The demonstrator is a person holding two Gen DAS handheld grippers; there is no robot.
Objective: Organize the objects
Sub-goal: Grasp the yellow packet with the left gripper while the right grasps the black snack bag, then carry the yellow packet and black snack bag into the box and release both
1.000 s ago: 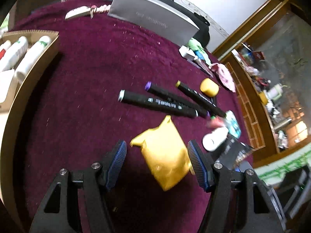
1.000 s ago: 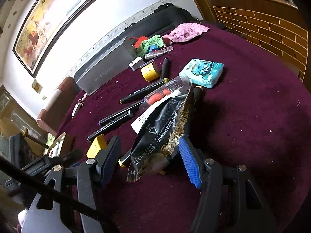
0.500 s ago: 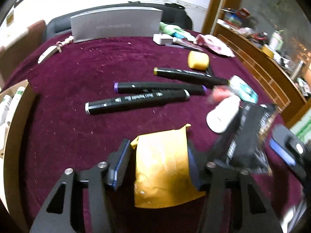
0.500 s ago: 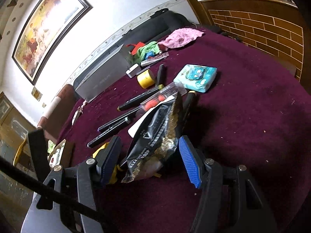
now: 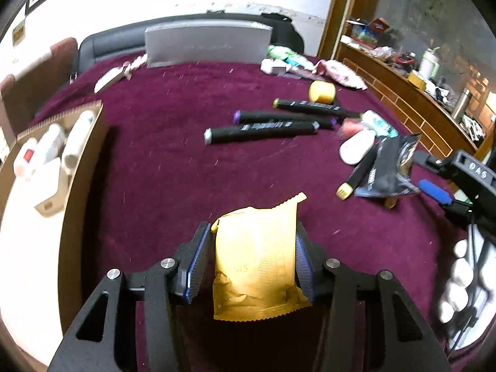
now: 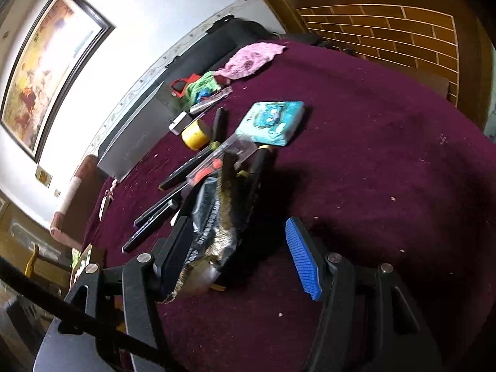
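Observation:
My left gripper [image 5: 251,248] is shut on a yellow snack packet [image 5: 255,260] and holds it above the maroon tablecloth [image 5: 173,167]. My right gripper [image 6: 238,254] is open; a black snack packet [image 6: 214,217] lies between its fingers, against the left one. It also shows at the right in the left wrist view [image 5: 387,167]. Black markers [image 5: 260,128] lie in the middle of the table. A cardboard box [image 5: 62,155] with white tubes sits at the left.
A yellow tape roll [image 6: 193,133], a teal tissue pack [image 6: 271,122], a pink cloth [image 6: 251,59] and a grey case [image 5: 207,46] lie farther back. A white tube [image 5: 356,147] lies by the markers. A wooden brick-patterned counter [image 6: 387,28] stands at the right.
My left gripper has closed on the yellow packet and swung to face the table's far side. The black packet has shifted toward my right gripper's left finger.

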